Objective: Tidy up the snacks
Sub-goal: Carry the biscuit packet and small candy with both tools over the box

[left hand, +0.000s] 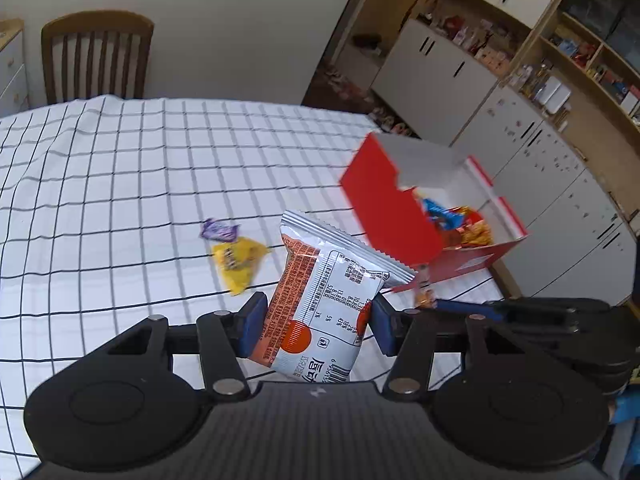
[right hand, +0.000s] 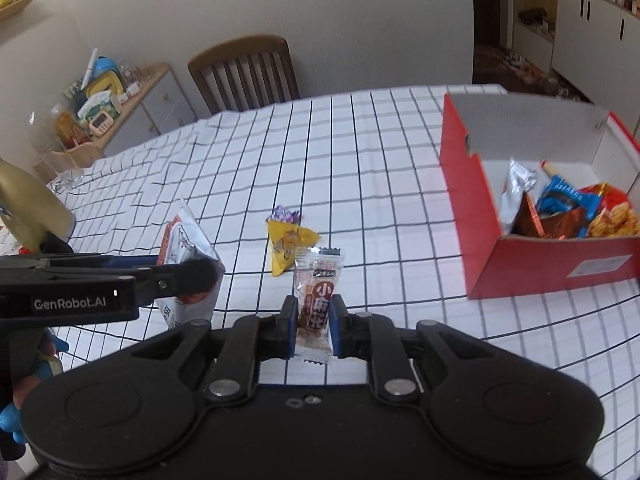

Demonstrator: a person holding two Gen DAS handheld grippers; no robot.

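Observation:
My left gripper (left hand: pixel 318 322) is shut on a silver and orange snack packet (left hand: pixel 324 304), held above the table; the packet also shows in the right wrist view (right hand: pixel 182 240). My right gripper (right hand: pixel 313 328) is shut on a small clear packet with brown snacks (right hand: pixel 316 300); the same packet shows in the left wrist view (left hand: pixel 424 288). A red box (right hand: pixel 540 268) with a white inside holds several snacks at the right; it also shows in the left wrist view (left hand: pixel 388 208). A yellow packet (right hand: pixel 286 246) and a purple candy (right hand: pixel 284 214) lie on the checked cloth.
The table has a white cloth with black grid lines (right hand: pixel 360 160). A wooden chair (right hand: pixel 244 72) stands at the far edge. Cabinets and shelves (left hand: pixel 540 80) stand to the right of the table. A side cabinet with clutter (right hand: pixel 104 104) is at the far left.

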